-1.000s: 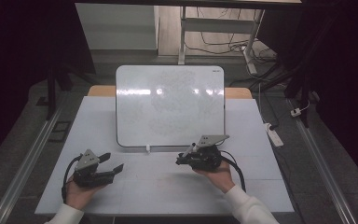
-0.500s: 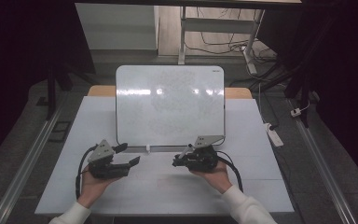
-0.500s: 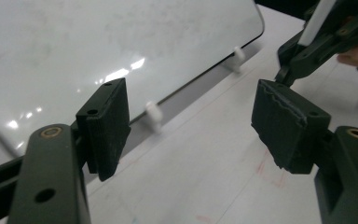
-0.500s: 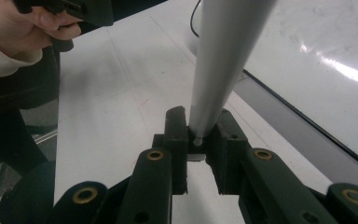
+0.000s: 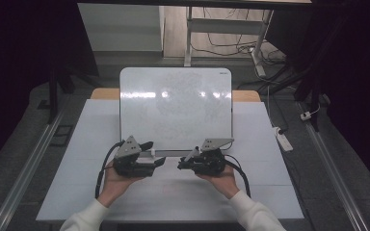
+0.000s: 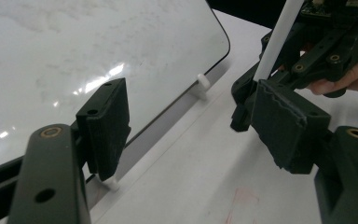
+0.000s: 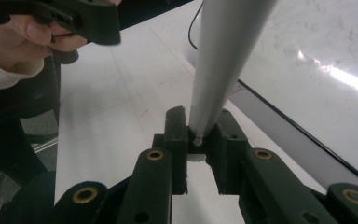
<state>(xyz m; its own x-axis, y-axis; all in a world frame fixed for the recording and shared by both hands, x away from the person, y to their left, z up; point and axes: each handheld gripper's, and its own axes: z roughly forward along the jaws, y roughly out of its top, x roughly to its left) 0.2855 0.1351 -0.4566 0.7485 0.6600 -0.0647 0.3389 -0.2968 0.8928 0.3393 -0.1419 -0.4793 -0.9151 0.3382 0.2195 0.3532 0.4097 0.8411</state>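
Here the right hand-held gripper (image 7: pixel 196 140) pinches a slim white marker (image 7: pixel 223 60) by one end, its jaws pressed onto the barrel, which slants up and away from them. The marker appears light, rigid and smooth-skinned; a smooth round barrel can twist or slide in flat pads, so a hold nearer mid-barrel would likely be steadier than the present end grip. The left hand-held gripper (image 6: pixel 200 126) is spread wide and holds nothing; one pad sits in front of the lower edge of the whiteboard (image 5: pixel 176 106), and whether it touches cannot be told. The whiteboard stands tilted on the table (image 5: pixel 270 144), near both grippers.
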